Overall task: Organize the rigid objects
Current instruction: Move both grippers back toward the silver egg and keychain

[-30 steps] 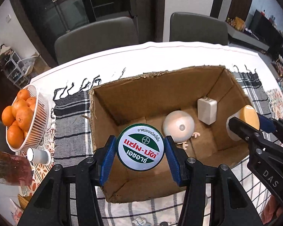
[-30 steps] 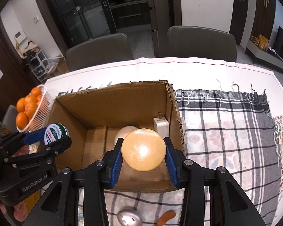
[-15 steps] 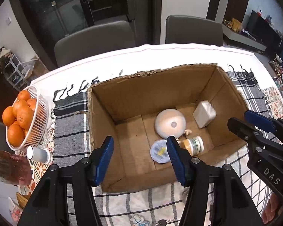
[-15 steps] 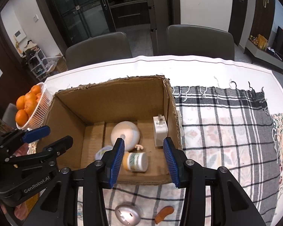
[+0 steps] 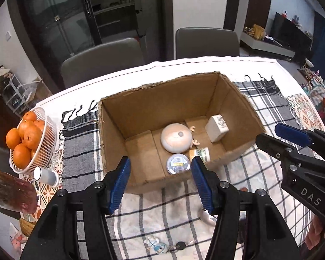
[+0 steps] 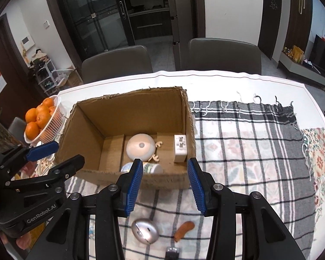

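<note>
An open cardboard box (image 5: 140, 101) (image 6: 130, 110) stands on a checked cloth. Inside lie a round white dome (image 5: 176, 137) (image 6: 140, 146), a white plug adapter (image 5: 216, 127) (image 6: 180, 148), a round tin (image 5: 177, 163) and a small jar on its side (image 5: 201, 154) (image 6: 151, 168). My left gripper (image 5: 160, 182) is open and empty, just in front of the box's near wall. My right gripper (image 6: 165, 184) is open and empty, also in front of the box. A silver mouse (image 6: 145, 230), an orange piece (image 6: 184, 230) and a keychain figure (image 5: 156, 243) lie on the cloth below.
A white basket of oranges (image 5: 26, 138) (image 6: 41, 119) stands left of the box, with a small white cup (image 5: 46, 176) beside it. Two grey chairs (image 6: 117, 62) stand behind the table. The checked cloth (image 6: 249, 143) spreads right of the box.
Both grippers opened and let go: the green tin and the orange-lidded jar dropped into the box. Both grippers have pulled back toward the near side.
</note>
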The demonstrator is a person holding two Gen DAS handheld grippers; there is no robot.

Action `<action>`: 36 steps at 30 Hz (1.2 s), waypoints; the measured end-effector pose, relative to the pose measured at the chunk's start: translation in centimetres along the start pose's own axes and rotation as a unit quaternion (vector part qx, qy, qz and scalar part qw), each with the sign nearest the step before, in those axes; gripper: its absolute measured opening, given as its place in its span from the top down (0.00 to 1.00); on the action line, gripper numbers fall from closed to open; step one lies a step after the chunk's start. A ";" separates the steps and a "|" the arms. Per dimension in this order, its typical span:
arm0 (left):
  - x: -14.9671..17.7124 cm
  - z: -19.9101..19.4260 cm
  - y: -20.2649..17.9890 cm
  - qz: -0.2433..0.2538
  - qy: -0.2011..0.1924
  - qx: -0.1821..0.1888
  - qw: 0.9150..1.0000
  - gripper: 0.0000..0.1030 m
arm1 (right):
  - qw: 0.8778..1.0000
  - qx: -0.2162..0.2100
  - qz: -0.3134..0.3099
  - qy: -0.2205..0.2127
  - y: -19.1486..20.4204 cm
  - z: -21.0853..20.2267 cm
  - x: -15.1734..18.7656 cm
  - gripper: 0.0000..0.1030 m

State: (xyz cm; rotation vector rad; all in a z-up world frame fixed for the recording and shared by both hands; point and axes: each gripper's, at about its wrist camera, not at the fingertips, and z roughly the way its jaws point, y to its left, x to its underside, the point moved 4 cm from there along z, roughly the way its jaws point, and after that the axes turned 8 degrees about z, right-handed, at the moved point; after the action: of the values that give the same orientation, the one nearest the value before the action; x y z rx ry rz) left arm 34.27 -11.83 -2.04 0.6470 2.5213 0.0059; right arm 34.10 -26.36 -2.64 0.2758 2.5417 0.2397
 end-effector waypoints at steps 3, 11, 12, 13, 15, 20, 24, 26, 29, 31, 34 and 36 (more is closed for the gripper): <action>0.7 -0.6 -0.7 0.005 -0.004 0.002 1.000 0.44 | 1.000 -0.001 0.000 0.000 -0.3 -0.6 0.7 0.57; 2.8 -1.2 -2.8 0.020 -0.001 0.021 1.000 0.44 | 1.000 0.004 -0.006 -0.002 -1.1 -2.2 3.0 0.57; 3.0 -1.2 -3.0 0.022 0.000 0.022 1.000 0.44 | 1.000 0.005 -0.006 -0.001 -1.2 -2.3 3.2 0.57; 3.3 -1.1 -3.3 0.024 0.001 0.024 0.999 0.44 | 1.000 0.005 -0.005 0.000 -1.4 -2.4 3.5 0.57; 3.8 -1.1 -3.8 0.028 0.004 0.028 0.999 0.44 | 1.000 0.005 -0.004 0.004 -1.8 -2.4 4.0 0.57; 5.2 -0.9 -4.9 0.035 0.010 0.037 0.999 0.44 | 1.000 0.008 0.005 0.014 -2.7 -2.5 5.6 0.57; 6.4 -0.8 -5.2 0.031 0.016 0.043 0.998 0.44 | 1.000 0.009 0.013 0.025 -3.0 -2.4 6.9 0.57; 7.1 -0.7 -5.1 0.026 0.021 0.043 0.999 0.44 | 0.999 0.009 0.015 0.030 -3.0 -2.3 7.6 0.57; 8.1 -0.4 -5.0 0.014 0.027 0.049 0.998 0.44 | 0.999 0.010 0.017 0.038 -2.7 -2.2 8.4 0.57; 8.8 -0.2 -4.9 0.008 0.032 0.051 0.998 0.44 | 0.999 0.010 0.018 0.045 -2.6 -2.1 9.0 0.57; 10.1 0.2 -4.7 0.001 0.043 0.054 0.998 0.44 | 0.998 0.014 0.017 0.052 -2.3 -1.9 10.0 0.57; 10.9 0.4 -4.6 0.000 0.050 0.053 0.997 0.44 | 0.998 0.018 0.015 0.056 -2.0 -1.7 10.7 0.57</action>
State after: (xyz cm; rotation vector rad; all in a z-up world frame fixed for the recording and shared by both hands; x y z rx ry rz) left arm 24.34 -11.04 -8.38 0.7043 2.6320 -0.0976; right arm 24.08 -25.87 -7.27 0.3230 2.6567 0.2265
